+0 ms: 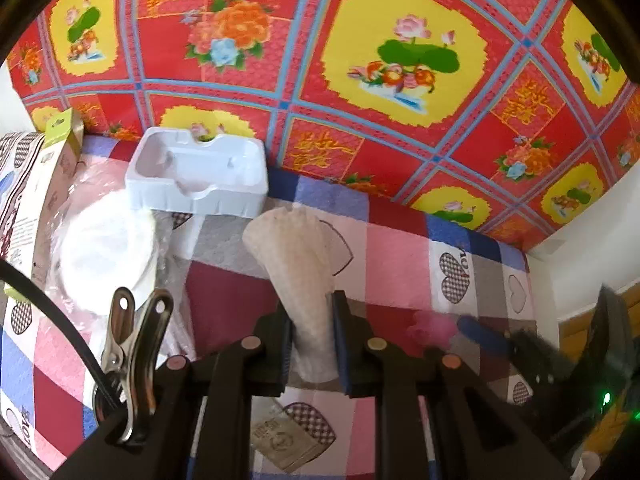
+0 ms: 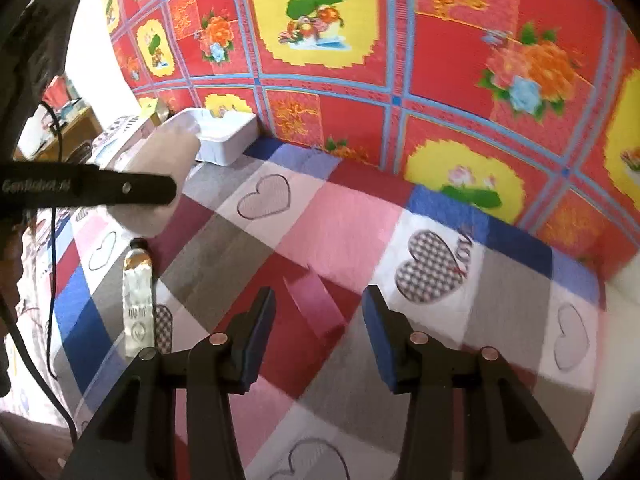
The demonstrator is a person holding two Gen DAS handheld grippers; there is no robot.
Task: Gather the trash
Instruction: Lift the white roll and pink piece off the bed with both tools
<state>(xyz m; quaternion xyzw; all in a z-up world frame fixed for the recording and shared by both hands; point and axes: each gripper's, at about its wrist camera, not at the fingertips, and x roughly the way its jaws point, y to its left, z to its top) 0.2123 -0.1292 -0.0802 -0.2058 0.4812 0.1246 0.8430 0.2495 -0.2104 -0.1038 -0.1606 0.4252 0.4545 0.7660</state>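
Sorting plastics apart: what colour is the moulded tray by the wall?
White tray, clearest in the left wrist view.

Beige paper cone [image 1: 296, 276] lifted over checked cloth, pink scrap [image 2: 316, 304] lying flat

Both fisheye views are brightly and evenly lit with saturated colours and only faint shadows, white glare burns out the far-left corner of the right wrist view, straight lines bow toward the dark rounded edges, and motion blur smears the patchwork cloth [image 2: 340, 220] near the right side
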